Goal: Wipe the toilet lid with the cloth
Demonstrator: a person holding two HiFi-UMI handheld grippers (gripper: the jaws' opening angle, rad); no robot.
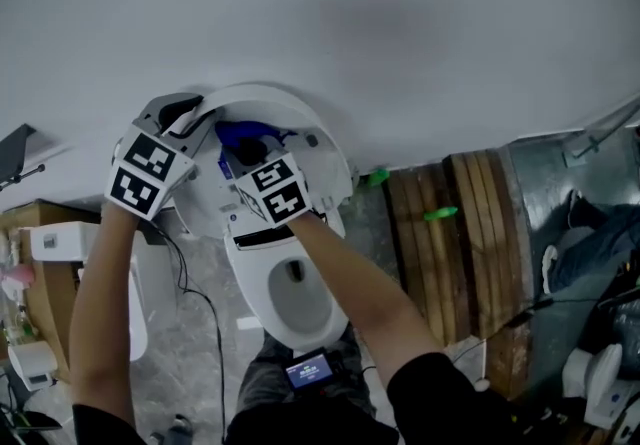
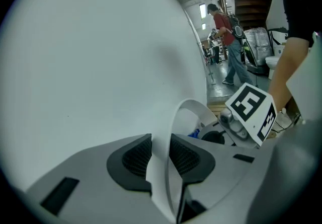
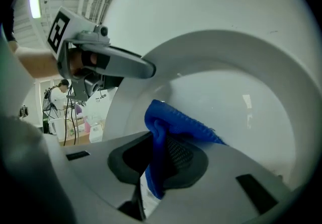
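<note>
The white toilet lid (image 1: 300,118) stands raised against the wall. My left gripper (image 1: 183,116) is shut on its left edge, and in the left gripper view the lid's thin rim (image 2: 162,167) runs between the two black pads. My right gripper (image 1: 250,145) is shut on the blue cloth (image 1: 240,133) and presses it against the lid's inner face. In the right gripper view the cloth (image 3: 168,125) bunches out between the pads against the lid (image 3: 241,92), with the left gripper (image 3: 141,68) at the lid's upper left rim. The right gripper's marker cube (image 2: 251,109) shows in the left gripper view.
The open toilet bowl (image 1: 292,298) lies below the lid. A white wall (image 1: 350,13) stands behind it. Wooden planks (image 1: 455,233) lie to the right and a cardboard box (image 1: 40,263) with white items to the left. A cable (image 1: 205,313) runs over the floor. A person (image 2: 229,42) walks in the distance.
</note>
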